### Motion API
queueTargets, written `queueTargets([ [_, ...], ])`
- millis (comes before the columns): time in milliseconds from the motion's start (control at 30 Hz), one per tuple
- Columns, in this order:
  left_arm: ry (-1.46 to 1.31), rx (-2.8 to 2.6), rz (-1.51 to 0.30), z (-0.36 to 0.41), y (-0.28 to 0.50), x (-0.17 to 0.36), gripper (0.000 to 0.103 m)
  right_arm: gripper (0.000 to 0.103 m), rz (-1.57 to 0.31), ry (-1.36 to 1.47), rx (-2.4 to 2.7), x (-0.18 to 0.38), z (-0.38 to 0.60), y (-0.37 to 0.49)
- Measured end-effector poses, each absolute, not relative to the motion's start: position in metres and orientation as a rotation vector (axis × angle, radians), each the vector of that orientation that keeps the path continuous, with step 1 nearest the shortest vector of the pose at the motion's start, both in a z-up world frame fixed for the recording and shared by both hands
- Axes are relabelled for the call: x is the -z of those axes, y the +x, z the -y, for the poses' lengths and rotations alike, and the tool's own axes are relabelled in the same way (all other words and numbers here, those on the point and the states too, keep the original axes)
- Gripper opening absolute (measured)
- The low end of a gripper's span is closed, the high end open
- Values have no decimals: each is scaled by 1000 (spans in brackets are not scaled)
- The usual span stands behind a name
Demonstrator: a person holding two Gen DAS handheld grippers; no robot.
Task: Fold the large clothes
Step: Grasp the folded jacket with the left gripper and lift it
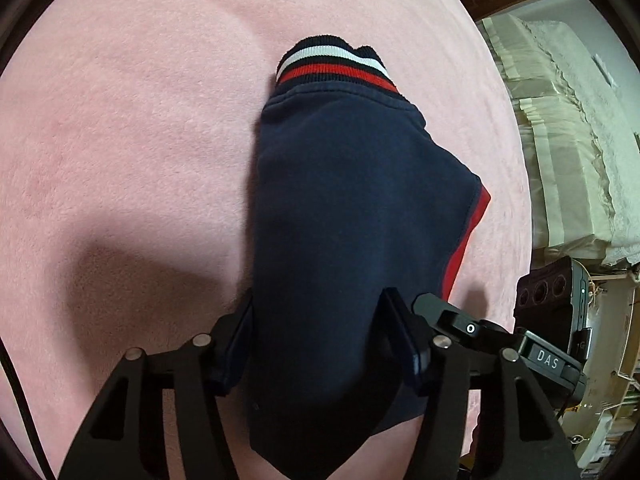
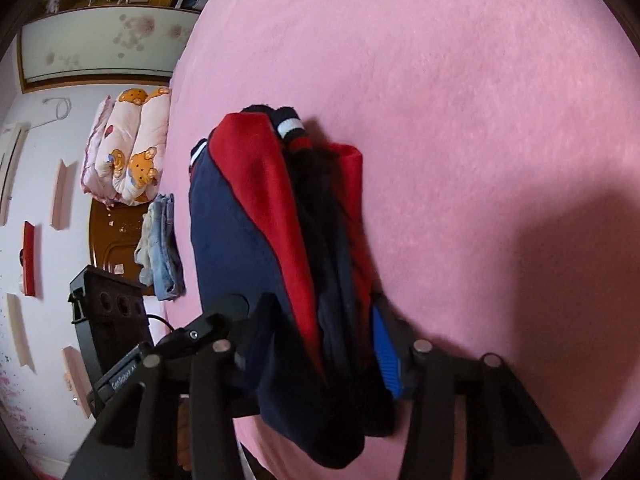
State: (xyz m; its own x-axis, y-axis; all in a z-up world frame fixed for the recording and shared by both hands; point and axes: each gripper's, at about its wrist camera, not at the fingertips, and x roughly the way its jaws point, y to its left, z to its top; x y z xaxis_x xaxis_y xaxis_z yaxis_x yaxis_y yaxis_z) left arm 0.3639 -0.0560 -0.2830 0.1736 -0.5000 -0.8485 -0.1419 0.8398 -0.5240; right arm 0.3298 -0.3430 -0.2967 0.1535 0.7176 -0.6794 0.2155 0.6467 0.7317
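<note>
Navy fleece fills the middle of both wrist views: a large sweatshirt [image 1: 344,216] with a red lining and a cuff striped in navy, white and red [image 1: 336,66], lying bunched lengthwise on a pink plush blanket [image 1: 128,128] that covers the whole bed. The garment sits toward the blanket's near edge, with the striped cuff pointing away toward the far side.

The left gripper [image 1: 320,332] stands with its two black fingers about half open, one on each side of a thick fold of navy cloth. The cloth fills the gap and looks pinched between the pads. The right gripper [image 2: 316,332] is likewise about half open, its fingers straddling a bundle where the red lining [image 2: 264,208] is turned outward over navy layers; one blue pad [image 2: 386,356] presses against the bundle's side. Both appear to have hold of the near end of the garment.

Off the blanket's edge, in the right wrist view, lie a rolled quilt printed with bears [image 2: 128,140] and folded jeans [image 2: 160,248].

To do this step well, both grips probably need to catch every layer, not just the top one. Lifting both hands evenly should keep the fold square. Loose red lining may slip out and spoil the edge.
</note>
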Motion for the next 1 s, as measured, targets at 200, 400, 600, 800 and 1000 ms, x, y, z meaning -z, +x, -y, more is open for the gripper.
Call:
queueTargets([
  [200,-522,310,-1371,55,360,272,41,28,-1371,845,-395,282,336,321],
  [400,-509,348,-1371,27,360,255,38,23,-1364,773,-333,255,307,314],
  [600,-472,312,-1343,-62,345,226,37,22,-1373,768,-361,235,226,299],
  [800,-462,181,-1304,-189,341,191,37,22,-1372,737,-482,217,94,308],
  [1000,-452,39,-1179,-330,356,147,37,22,-1344,702,-641,189,-43,356],
])
